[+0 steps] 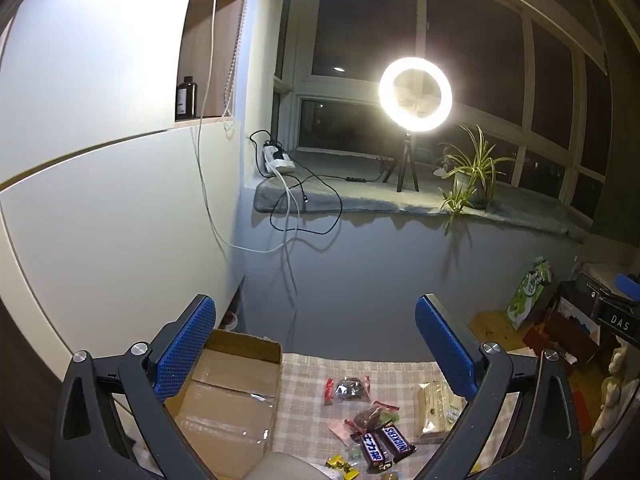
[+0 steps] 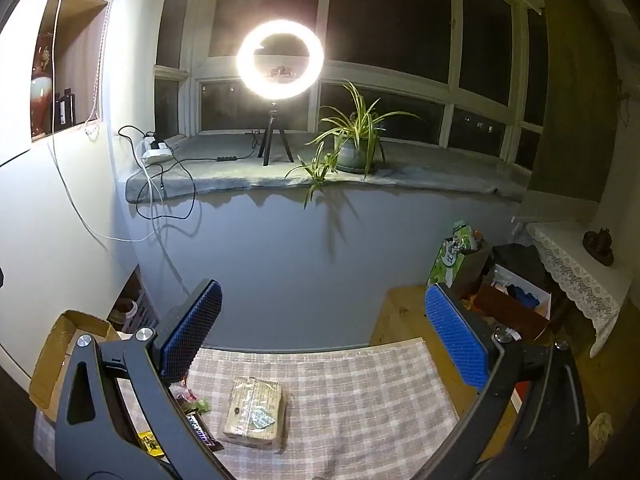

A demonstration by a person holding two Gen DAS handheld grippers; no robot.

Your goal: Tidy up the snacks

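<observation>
Bare checked cloth (image 2: 360, 384) right of wrapped packet (image 2: 256, 412)

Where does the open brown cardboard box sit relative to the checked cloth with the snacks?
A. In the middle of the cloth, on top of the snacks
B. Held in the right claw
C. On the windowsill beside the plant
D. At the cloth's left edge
D: the open brown cardboard box sits at the left edge of the checked cloth; both claws are empty.

Snacks (image 1: 372, 424) beside cardboard box (image 1: 236, 396)
</observation>
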